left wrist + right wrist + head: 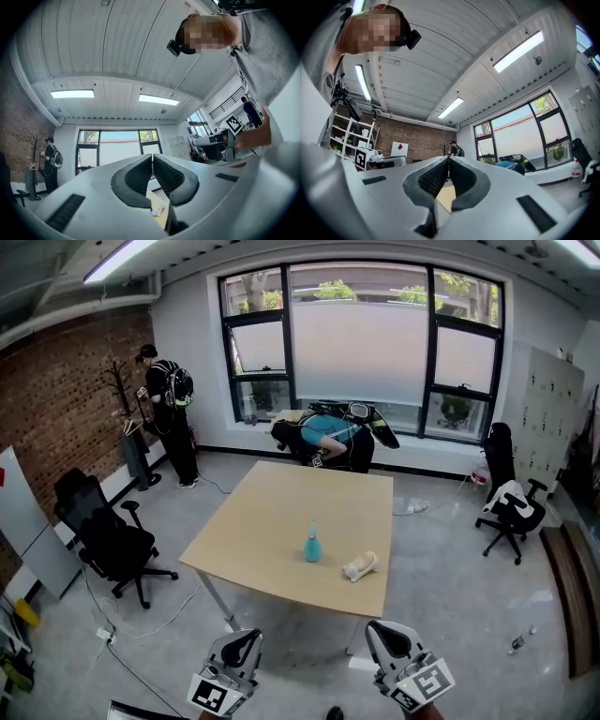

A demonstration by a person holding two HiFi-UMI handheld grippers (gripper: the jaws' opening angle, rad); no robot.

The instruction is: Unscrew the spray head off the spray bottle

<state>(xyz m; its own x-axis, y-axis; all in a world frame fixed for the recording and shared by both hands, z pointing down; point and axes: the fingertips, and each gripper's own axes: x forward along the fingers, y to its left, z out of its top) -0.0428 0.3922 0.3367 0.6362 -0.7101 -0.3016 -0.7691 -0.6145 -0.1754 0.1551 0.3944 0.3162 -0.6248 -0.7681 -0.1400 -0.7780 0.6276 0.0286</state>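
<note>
The left gripper (242, 645) is at the bottom of the head view, a bit left of the middle. Its jaws are shut tight, with nothing in them. The right gripper (389, 638) is next to it, a bit right of the middle. Its jaws are pressed together too, with nothing between them. Both point toward the wooden surface (272, 521) and hang over the grey floor (450, 596), well apart from the surface.

The spray bottle (312, 545) is light blue. It stands upright on the surface, nearer the front edge, a bit right of the middle. Its thin top points up, but it is too small to see well. A white crumpled thing (360, 565) lies just beside it, on the right.

A black chair (111, 542) stands left of the surface. At the back, one person (169, 413) stands by the brick wall (56, 409). Another person (328, 437) bends over under the big window (361, 343).
</note>
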